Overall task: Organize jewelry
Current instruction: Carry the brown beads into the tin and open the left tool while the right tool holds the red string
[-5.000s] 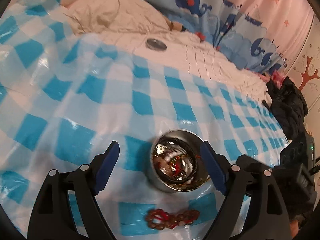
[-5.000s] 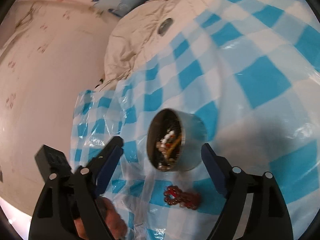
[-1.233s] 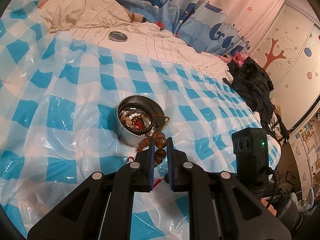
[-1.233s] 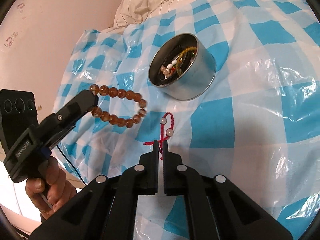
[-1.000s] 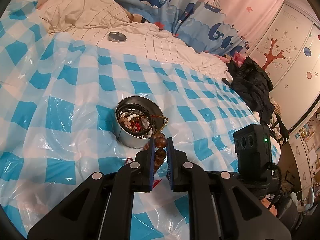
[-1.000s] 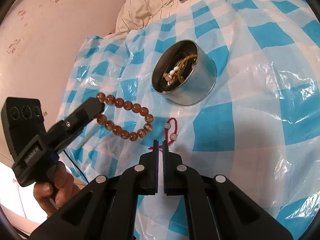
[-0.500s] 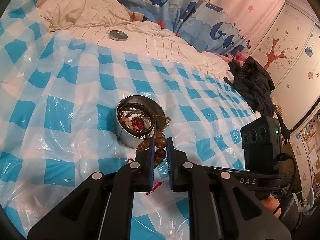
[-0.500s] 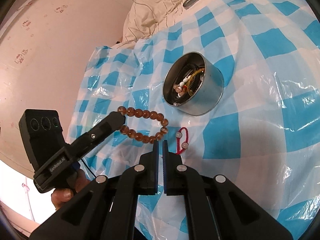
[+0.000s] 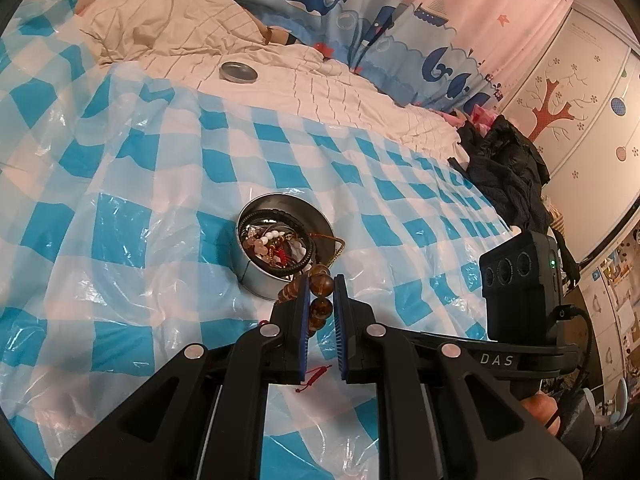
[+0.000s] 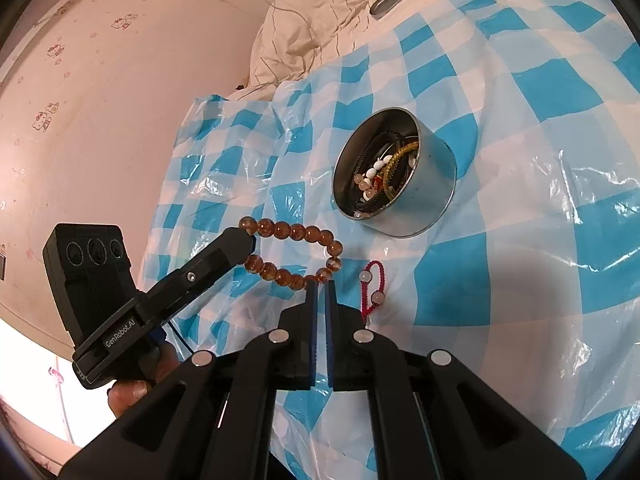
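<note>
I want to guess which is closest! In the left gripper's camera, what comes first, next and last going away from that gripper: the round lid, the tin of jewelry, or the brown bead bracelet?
1. Brown bead bracelet: clamped in the left gripper.
2. Tin of jewelry: just beyond, slightly left, on the checked sheet.
3. Round lid: far back on the cream bedding.

Red cord bracelet [image 9: 316,374] mostly hidden behind left tool [image 9: 321,294]; tin [image 9: 256,276] contents tangled, indistinct.

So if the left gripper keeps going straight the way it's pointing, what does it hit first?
Most likely the tin: the left gripper, shut on the amber bracelet, aims down at its near rim, though depth is hard to judge.
</note>
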Motion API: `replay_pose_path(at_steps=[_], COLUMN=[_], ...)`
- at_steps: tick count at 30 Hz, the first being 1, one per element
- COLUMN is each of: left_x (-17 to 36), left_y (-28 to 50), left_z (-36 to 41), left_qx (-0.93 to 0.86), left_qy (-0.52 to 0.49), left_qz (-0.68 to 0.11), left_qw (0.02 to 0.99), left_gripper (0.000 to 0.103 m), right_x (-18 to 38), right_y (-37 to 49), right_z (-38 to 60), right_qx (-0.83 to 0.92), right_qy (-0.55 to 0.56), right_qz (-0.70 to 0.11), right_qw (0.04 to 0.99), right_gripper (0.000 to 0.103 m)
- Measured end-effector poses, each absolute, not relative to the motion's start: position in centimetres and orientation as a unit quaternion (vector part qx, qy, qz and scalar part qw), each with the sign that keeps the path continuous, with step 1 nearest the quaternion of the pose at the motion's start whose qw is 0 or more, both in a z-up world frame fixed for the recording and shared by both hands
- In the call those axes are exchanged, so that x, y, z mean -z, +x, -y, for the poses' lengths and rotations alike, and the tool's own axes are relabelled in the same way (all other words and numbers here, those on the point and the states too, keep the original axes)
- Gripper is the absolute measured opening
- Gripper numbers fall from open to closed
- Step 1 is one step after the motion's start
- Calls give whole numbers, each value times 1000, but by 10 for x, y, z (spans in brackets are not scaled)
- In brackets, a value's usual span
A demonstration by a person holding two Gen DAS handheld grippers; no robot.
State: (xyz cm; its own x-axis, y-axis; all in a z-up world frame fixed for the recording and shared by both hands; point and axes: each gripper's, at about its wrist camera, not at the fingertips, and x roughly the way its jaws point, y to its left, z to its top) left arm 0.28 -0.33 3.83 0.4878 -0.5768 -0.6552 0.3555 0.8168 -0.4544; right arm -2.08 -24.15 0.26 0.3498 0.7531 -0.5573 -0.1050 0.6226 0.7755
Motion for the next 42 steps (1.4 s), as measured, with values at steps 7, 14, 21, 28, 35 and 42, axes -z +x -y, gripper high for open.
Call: replay_pose_path(at_steps=[7, 14, 21, 28, 35, 42], left_x=[-41, -44, -49, -49, -45, -40], left_y=[8, 16, 32, 58, 66, 70], left_z=[-6, -24, -32, -14, 3, 16], left_qx=[271, 263, 262, 271, 265, 260], left_qy=[-139, -166, -194, -220, -210, -198], left_qz=[-422, -412, -399, -388, -392, -398], left_qw=[854, 856, 857, 853, 855, 857], left_gripper=[10, 10, 10, 10, 10, 10], right_x=[-5, -13, -20, -23, 1, 34], right_y=[-16, -6, 8, 17, 0, -5], right_z=[237, 235, 240, 236, 192, 192], right_qx=[-287, -291, -294, -296, -305, -302], right_qy=[330, 336, 351, 317, 158, 127], right_qz=[-489, -476, -462, -479, -533, -557], right_qw=[755, 759, 759, 763, 773, 763], right_gripper=[4, 4, 4, 4, 77, 3])
